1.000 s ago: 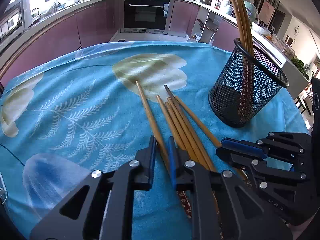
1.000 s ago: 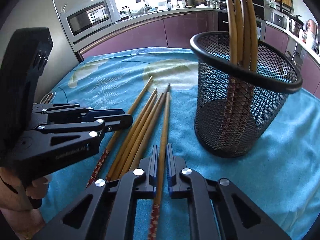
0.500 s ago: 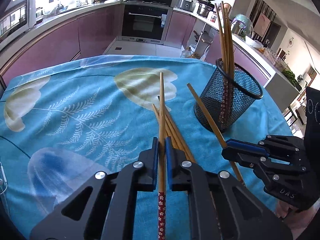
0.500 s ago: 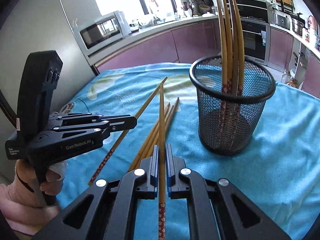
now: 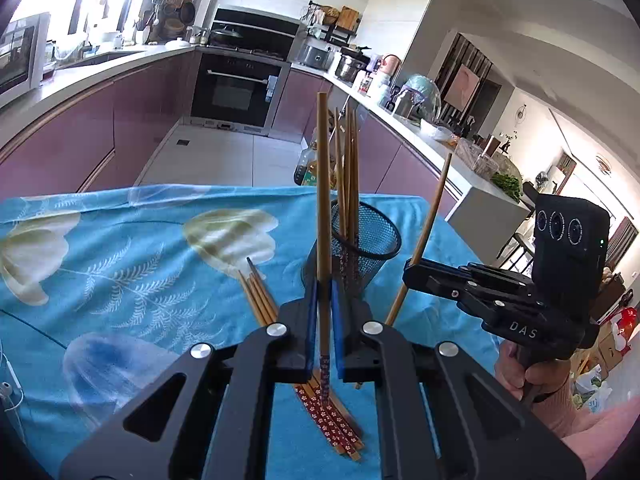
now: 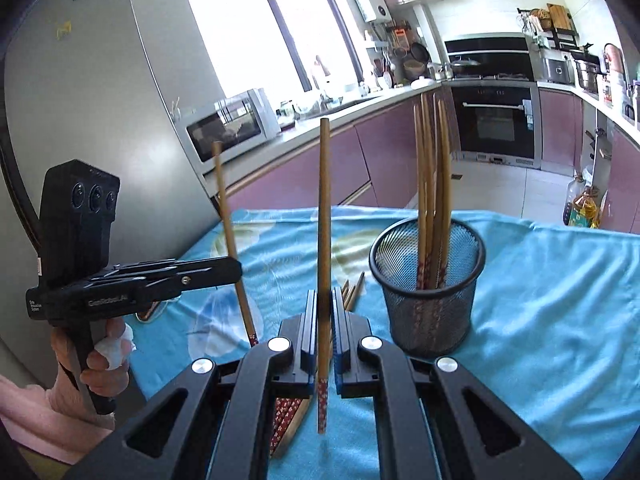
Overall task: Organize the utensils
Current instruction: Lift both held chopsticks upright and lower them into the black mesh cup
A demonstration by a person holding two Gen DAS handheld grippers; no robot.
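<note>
Gripping one chopstick each — left gripper [image 5: 323, 320] pinches left chopstick [image 5: 322, 216], right gripper [image 6: 324, 332] pinches right chopstick [image 6: 324, 240], both upright above blue tablecloth [image 5: 120, 264]. Mesh holder [image 6: 430, 280] nearby — spare chopsticks [image 5: 260, 300] lie on cloth.

Left gripper [image 5: 323, 320]: our fingers [image 5: 310, 320] clamp one chopstick [image 5: 322, 208] upright.
Mesh holder [image 5: 366, 252]: just behind, holding chopsticks.

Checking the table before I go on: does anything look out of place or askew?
Only the loose chopsticks lying on the cloth beside the mesh cup. Each hand-held gripper, left and right, holds one chopstick upright.
</note>
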